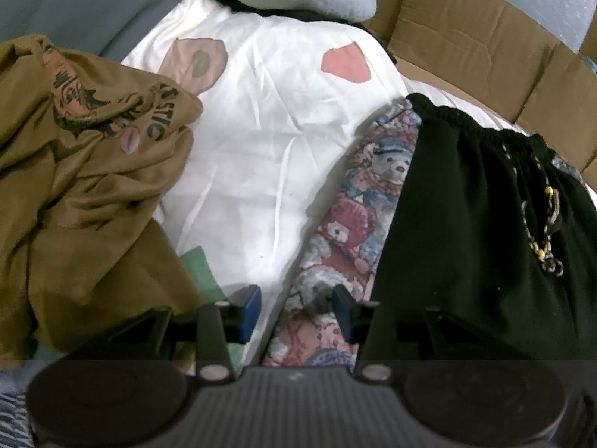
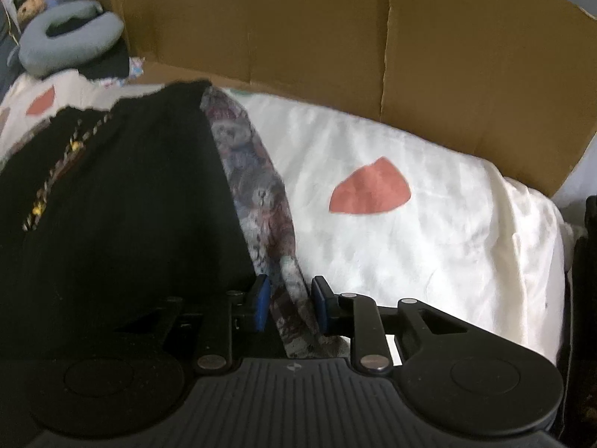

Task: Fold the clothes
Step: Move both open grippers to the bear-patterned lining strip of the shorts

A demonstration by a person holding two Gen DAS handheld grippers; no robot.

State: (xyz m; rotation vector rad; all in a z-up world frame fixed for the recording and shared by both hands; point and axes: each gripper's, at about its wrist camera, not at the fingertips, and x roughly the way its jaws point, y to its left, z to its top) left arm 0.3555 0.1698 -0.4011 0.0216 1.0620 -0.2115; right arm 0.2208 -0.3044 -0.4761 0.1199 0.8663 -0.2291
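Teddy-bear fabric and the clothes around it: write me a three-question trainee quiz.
1. True or false: the black garment lies on top of the teddy-bear fabric.
2. What lies between the fingers of the right gripper? A) a sock B) the teddy-bear fabric C) a towel
3. Fill in: in the left wrist view, the crumpled olive-brown shirt lies to the ___ of the left gripper.

Key: 1 true; 2 B; 3 left.
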